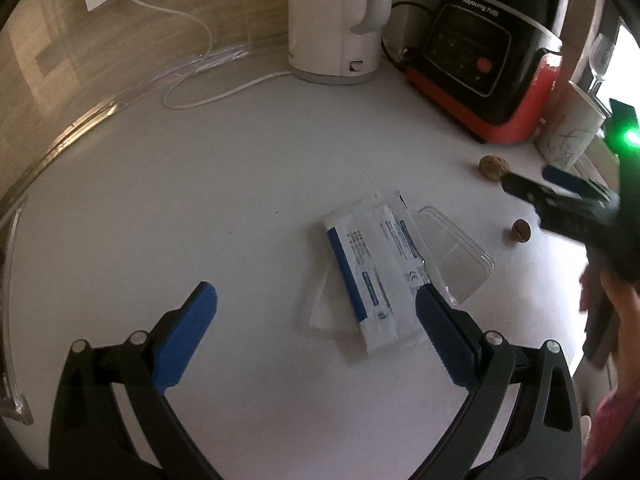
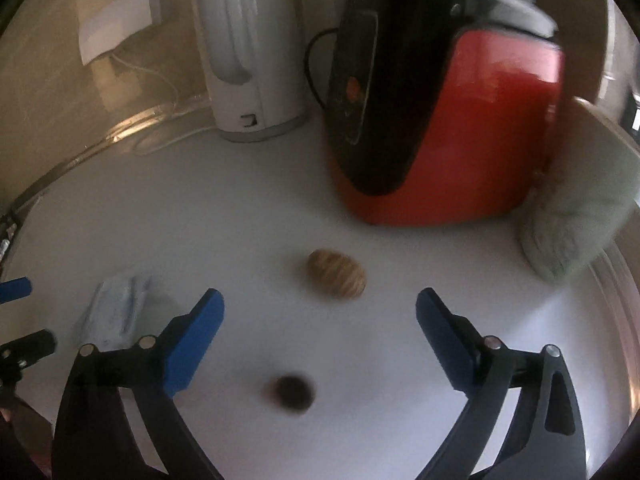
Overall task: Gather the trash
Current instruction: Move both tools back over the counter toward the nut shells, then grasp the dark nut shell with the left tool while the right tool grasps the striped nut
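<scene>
A white and blue wrapper [image 1: 370,268] lies on the white counter [image 1: 240,200] over a clear plastic tray [image 1: 456,256]. My left gripper [image 1: 316,300] is open, low over the counter, its right finger beside the wrapper's near end. A tan walnut [image 2: 336,274] and a small dark round piece [image 2: 290,394] lie on the counter. My right gripper [image 2: 320,300] is open and empty, the walnut just beyond its fingertips, the dark piece between its fingers. The right gripper also shows in the left wrist view [image 1: 532,188], near the walnut [image 1: 494,167] and dark piece [image 1: 521,231]. The wrapper shows blurred at the left in the right wrist view [image 2: 116,312].
A white kettle [image 1: 336,20] with its cord and a red and black appliance [image 1: 480,68] stand at the back. A paper cup [image 1: 568,136] and a wine glass [image 1: 600,60] stand at the right. A pale cloth [image 2: 572,220] lies right of the appliance.
</scene>
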Demonstrator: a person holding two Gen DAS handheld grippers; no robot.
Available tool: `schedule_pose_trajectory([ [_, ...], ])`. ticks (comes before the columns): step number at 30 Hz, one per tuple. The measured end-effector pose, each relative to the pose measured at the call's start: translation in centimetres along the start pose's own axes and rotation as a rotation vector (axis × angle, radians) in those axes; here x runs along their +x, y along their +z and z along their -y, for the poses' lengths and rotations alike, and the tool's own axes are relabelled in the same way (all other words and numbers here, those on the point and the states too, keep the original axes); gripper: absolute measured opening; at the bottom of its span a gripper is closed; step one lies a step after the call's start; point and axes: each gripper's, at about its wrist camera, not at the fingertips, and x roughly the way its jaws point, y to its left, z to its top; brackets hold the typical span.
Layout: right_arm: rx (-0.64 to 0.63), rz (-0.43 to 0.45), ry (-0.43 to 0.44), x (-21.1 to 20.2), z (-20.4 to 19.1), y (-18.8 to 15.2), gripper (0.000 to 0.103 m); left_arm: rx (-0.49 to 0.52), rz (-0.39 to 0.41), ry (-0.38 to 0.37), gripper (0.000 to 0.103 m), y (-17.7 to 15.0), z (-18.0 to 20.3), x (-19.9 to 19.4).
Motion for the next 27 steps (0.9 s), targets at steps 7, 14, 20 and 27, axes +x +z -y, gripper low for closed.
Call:
schedule_pose_trajectory([
  [7,-0.104,-0.056,0.014,2.7,0.7,1.0,0.056,0.066,0.034,0.001,0.095,0.1,1.7,-0.3],
  [14,-0.108,-0.068,0.069,2.6,1.7,0.7,0.035,0.189,0.093,-0.118,0.095,0.3,5.6,-1.1],
  [20,0.023,0.0,0.088,-1.4,5.0,-0.9,0.024,0.35,0.14,-0.227,0.095,0.6,10.7,-0.5],
  [27,0.129,0.008,0.101,-3.8,8.9,-3.7,0.024,0.468,0.137,-0.269,0.093,2.2,15.4,2.4],
])
